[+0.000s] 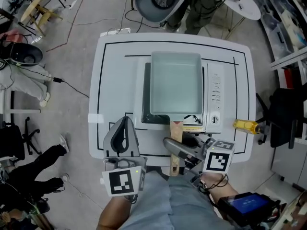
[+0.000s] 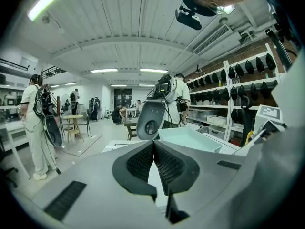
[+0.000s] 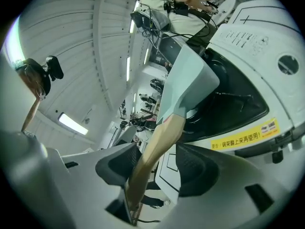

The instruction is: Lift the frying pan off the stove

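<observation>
A pale teal square frying pan (image 1: 175, 83) rests on the black top of a white stove (image 1: 216, 99). Its wooden handle (image 1: 176, 139) points toward me. My right gripper (image 1: 173, 146) is at that handle, open. In the right gripper view the handle (image 3: 159, 142) runs between the jaws, against the left pad (image 3: 119, 163) and clear of the right one, with the pan (image 3: 188, 85) beyond. My left gripper (image 1: 125, 120) hovers shut over the table's front left, holding nothing. In the left gripper view its tips (image 2: 153, 144) meet, and the pan (image 2: 190, 138) shows ahead on the right.
The stove stands mid-table on a white table (image 1: 110, 80) with black outlines. A yellow bottle (image 1: 247, 125) lies at the table's right edge. A grey round device (image 1: 160, 1) and a standing person (image 1: 201, 4) are behind the table. Chairs and cables are on the floor at left.
</observation>
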Available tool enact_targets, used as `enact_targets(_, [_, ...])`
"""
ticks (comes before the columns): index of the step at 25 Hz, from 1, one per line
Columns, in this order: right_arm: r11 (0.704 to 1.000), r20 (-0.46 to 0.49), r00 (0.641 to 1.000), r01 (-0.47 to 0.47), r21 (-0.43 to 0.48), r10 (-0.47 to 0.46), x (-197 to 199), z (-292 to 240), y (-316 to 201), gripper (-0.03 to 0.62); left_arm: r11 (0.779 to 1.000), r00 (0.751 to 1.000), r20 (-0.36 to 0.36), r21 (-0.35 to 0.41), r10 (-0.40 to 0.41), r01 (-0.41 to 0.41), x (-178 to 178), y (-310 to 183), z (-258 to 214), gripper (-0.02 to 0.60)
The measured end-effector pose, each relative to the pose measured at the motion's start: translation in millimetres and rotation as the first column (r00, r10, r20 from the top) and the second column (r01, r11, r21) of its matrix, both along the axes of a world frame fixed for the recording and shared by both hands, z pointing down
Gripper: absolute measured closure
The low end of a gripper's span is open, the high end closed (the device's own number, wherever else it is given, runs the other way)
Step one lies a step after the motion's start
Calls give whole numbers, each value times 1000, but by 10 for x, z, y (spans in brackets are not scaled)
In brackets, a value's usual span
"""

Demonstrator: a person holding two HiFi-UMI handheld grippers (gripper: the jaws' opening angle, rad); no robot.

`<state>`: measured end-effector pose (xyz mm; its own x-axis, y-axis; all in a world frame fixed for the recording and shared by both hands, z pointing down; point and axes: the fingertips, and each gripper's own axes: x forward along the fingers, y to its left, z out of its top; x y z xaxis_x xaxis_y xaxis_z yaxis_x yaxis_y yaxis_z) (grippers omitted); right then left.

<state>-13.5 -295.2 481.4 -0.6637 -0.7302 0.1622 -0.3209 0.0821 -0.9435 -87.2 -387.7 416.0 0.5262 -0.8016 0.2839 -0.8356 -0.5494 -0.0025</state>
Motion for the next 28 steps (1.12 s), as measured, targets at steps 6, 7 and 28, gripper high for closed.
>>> enact_targets(6, [999,46,999,28,-17,-27,-99,14,-126,364,1000,1000,4,-22,-13,13,-76,-111,65,563])
enact_targets(7, [999,52,998,33,-19,-32,-98,31,-145,364,1000,1000,5,-22,-15,15,-70,-127,81,563])
enact_targets(28, [990,147,985,108,-87,-94,-350,14,-212,469,997,997,0,-20,-72,72,-299,-249,15,563])
